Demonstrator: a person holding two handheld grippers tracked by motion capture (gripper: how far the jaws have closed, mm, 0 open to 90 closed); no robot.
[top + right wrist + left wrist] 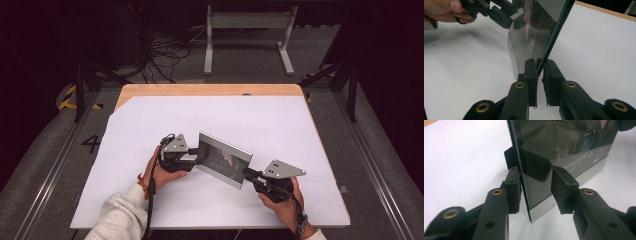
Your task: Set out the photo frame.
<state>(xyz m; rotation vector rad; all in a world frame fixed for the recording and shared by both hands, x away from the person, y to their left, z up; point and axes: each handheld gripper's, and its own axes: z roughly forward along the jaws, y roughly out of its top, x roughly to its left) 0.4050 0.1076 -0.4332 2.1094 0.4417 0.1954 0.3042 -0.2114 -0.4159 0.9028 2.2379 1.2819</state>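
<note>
High view gives me the framed glass panel [223, 159] standing on edge near the middle of the white sheet [260, 120] that covers the counter [210, 90], with bare sheet on every side of it and the near edge close behind my hands. My right claw [248, 173] is clamped on the panel's right end — in the right gripper view both pads squeeze its thin edge. My left claw [196, 156] straddles the left end; in the left gripper view one pad sits against the back face, the other stands just off the glass, so I count it not yet gripping. The panel's top is cut off in both gripper views, and the print on the glass is too dim to read.
</note>
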